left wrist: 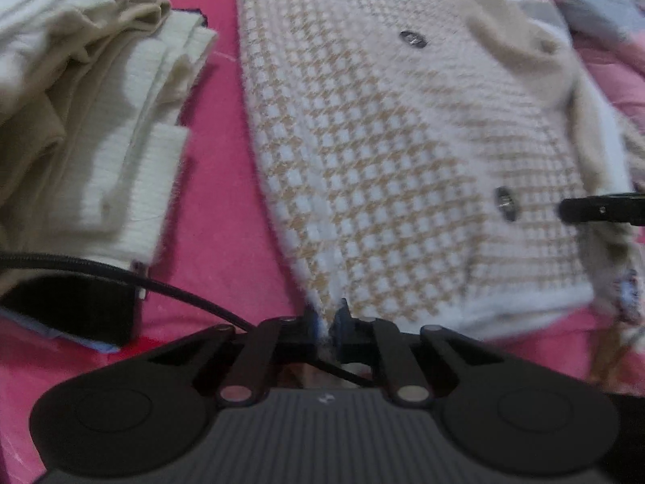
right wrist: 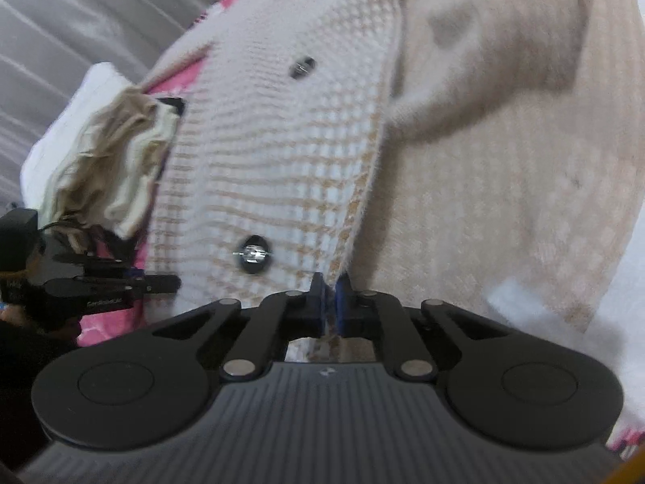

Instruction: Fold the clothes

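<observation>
A cream and tan houndstooth cardigan (left wrist: 383, 153) with dark buttons lies spread on a pink sheet (left wrist: 217, 201). My left gripper (left wrist: 327, 318) is shut on the cardigan's near bottom corner, with the hem pinched between its blue pads. In the right wrist view the same cardigan (right wrist: 274, 169) fills the frame, its plain beige inner side (right wrist: 504, 161) showing to the right. My right gripper (right wrist: 331, 290) is shut on the cardigan's front edge just below a dark button (right wrist: 252, 253). The left gripper's black fingers (right wrist: 133, 282) appear at the left of that view.
A stack of folded cream and beige garments (left wrist: 88, 113) lies to the left of the cardigan on the pink sheet. A black cable (left wrist: 121, 274) and a black strap run across the lower left. A pale quilted surface (right wrist: 80, 12) is at the far left.
</observation>
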